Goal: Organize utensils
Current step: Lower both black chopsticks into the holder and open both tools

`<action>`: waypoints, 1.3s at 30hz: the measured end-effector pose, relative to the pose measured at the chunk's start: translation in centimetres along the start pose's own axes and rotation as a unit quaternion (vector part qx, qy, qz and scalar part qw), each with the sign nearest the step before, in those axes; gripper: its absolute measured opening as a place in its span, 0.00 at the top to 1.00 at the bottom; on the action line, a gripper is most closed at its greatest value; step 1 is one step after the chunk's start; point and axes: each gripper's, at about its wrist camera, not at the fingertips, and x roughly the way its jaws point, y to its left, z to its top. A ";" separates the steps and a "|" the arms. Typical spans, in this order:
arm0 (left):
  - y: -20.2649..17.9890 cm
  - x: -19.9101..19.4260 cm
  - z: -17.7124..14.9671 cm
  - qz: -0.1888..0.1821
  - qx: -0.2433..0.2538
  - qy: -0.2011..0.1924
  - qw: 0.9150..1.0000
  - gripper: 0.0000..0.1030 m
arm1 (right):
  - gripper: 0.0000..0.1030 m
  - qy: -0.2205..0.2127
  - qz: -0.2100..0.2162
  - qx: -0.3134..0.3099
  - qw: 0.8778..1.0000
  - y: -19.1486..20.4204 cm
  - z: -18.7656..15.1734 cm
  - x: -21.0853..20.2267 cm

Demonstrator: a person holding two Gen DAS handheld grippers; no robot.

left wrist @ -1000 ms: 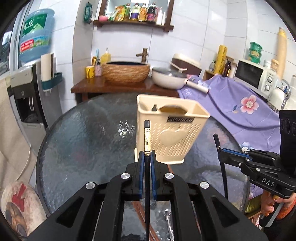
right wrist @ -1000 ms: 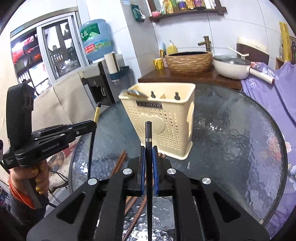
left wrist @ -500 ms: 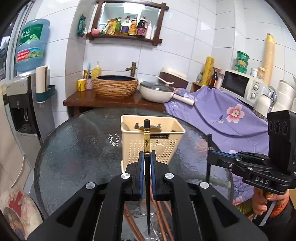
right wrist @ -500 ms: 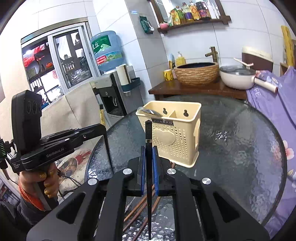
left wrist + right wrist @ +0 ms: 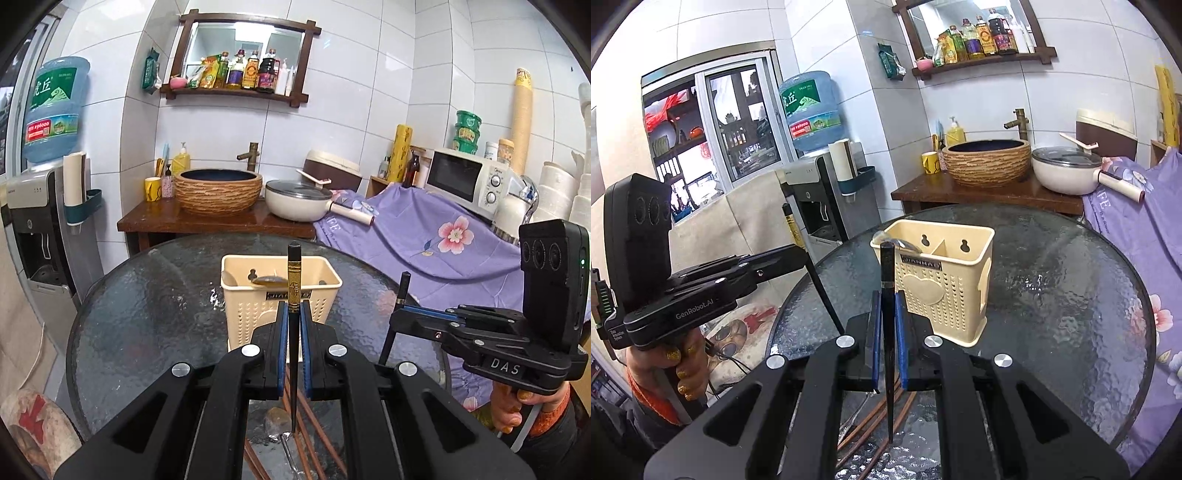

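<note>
Got a black chopstick [image 5: 294, 332] clamped in my left gripper [image 5: 291, 325] and another chopstick [image 5: 887, 332] pinched in my right gripper [image 5: 887, 332], both standing roughly upright, thick ends up. The cream holder [image 5: 280, 295] sits on the glass table [image 5: 147, 332] straight ahead, farther out and lower than both tips. From the right it's slightly right of the stick. Left looks nearer imo, so it goes in first, tips down. More chopsticks [image 5: 871, 424] and a spoon [image 5: 280, 432] are lying near me.
</note>
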 end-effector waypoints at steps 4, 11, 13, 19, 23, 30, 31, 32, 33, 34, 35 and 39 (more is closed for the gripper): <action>-0.4 -0.2 0.7 -0.005 0.000 -0.010 1.000 0.94 | 0.92 -0.004 0.001 -0.001 1.000 0.1 0.6 -0.3; -1.0 -1.5 3.5 -0.019 -0.020 -0.059 0.998 0.94 | 0.92 -0.022 0.009 -0.011 1.000 0.8 3.8 -1.2; -1.1 -1.7 4.6 -0.021 -0.026 -0.076 0.997 0.94 | 0.92 -0.036 0.004 -0.020 0.999 1.1 5.2 -1.7; -1.2 -2.1 9.9 -0.007 -0.055 -0.138 0.989 0.94 | 0.92 -0.077 -0.022 -0.037 0.996 1.6 11.1 -3.4; -1.3 -2.3 13.0 0.029 -0.064 -0.178 0.982 0.94 | 0.92 -0.117 -0.060 -0.045 0.990 1.5 15.4 -3.8; -1.5 1.5 15.8 0.096 -0.039 -0.191 0.976 0.94 | 0.92 -0.146 -0.103 -0.041 0.983 0.5 17.8 -0.5; -1.4 2.1 15.6 0.100 -0.036 -0.189 0.976 0.94 | 0.92 -0.145 -0.107 -0.041 0.983 0.4 17.6 0.2; -1.4 3.1 15.3 0.109 -0.029 -0.181 0.977 0.94 | 0.92 -0.139 -0.113 -0.039 0.983 0.0 17.0 1.2; -1.3 4.1 14.8 0.114 -0.025 -0.172 0.978 0.94 | 0.92 -0.131 -0.115 -0.037 0.984 -0.3 16.4 2.0; -1.0 4.7 14.4 0.115 -0.026 -0.168 0.979 0.94 | 0.92 -0.124 -0.116 -0.031 0.985 -0.8 15.6 3.1; -0.8 5.6 13.6 0.115 -0.025 -0.163 0.980 0.94 | 0.92 -0.119 -0.118 -0.030 0.985 -1.1 15.1 3.6; -0.1 8.3 11.1 0.119 -0.022 -0.132 0.984 0.94 | 0.92 -0.092 -0.119 -0.014 0.988 -2.5 12.3 6.1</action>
